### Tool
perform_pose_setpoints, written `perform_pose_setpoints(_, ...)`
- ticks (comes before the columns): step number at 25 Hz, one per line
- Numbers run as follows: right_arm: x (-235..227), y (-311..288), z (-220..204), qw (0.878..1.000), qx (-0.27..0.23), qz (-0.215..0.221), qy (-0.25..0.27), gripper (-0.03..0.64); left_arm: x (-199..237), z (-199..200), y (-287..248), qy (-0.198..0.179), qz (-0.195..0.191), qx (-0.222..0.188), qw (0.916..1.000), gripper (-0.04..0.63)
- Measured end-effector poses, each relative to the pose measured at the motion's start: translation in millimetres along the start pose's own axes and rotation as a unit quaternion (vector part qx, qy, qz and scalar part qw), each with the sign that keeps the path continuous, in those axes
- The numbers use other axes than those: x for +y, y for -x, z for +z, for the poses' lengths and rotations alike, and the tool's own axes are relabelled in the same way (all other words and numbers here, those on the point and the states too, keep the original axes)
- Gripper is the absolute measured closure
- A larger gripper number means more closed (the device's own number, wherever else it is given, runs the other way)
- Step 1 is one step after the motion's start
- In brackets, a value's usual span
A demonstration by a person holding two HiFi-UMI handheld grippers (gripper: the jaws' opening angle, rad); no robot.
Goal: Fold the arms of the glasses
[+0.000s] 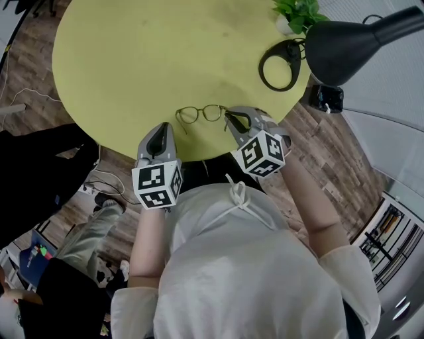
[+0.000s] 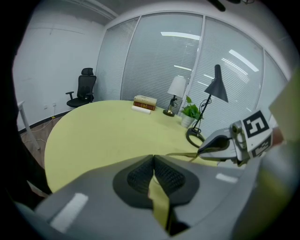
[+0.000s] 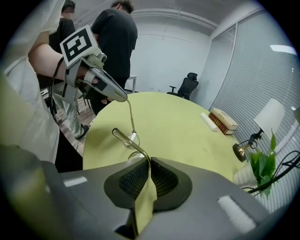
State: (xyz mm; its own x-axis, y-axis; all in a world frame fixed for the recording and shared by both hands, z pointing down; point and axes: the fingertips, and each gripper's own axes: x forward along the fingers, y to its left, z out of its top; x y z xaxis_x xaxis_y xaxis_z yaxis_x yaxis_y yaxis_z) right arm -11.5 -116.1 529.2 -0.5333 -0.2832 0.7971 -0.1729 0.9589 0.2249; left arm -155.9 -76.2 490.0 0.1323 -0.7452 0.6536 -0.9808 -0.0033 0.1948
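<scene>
In the head view, the glasses [image 1: 202, 114] lie open near the lower edge of the round yellow-green table [image 1: 132, 66], at the centre of the frame. The left gripper [image 1: 163, 127] reaches them from the lower left and the right gripper [image 1: 230, 119] from the right. A black lamp [image 1: 344, 43], a plant [image 1: 298, 10] and a loop of cable [image 1: 278, 63] sit at the upper right.

In the left gripper view, the left gripper's jaws are pressed together at their tips. A thin arm of the glasses runs from them rightward to the right gripper. Books [image 2: 144, 102], a white lamp [image 2: 176, 86] and an office chair [image 2: 84, 86] stand farther back.

In the right gripper view, the right gripper's jaws are clenched on the curved end of the other arm at frame centre. The lenses rest on the table just beyond. The left gripper, at the upper left, pinches the tip of its arm. A person in dark clothes [image 3: 117, 37] stands behind it.
</scene>
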Motion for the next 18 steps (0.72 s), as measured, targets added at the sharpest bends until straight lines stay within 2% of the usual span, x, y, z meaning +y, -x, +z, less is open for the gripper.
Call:
perform_pose_setpoints(10,-1,-2,-3,0.999,0.012,0.041,0.011,0.603,-4,5,-14,-0.009,-0.052,-0.025,0.9983,0.589)
perform_pose_setpoints(14,-3,-2,-2,0.998,0.017,0.051,0.026,0.603,2,13,-21,-0.010,-0.051,-0.034,0.9981,0.589)
perform_pose_setpoints(18,-5,-1,0,0.998,0.018,0.052,0.032,0.603,2,13,-31,-0.006,-0.059,-0.024,0.9979,0.589)
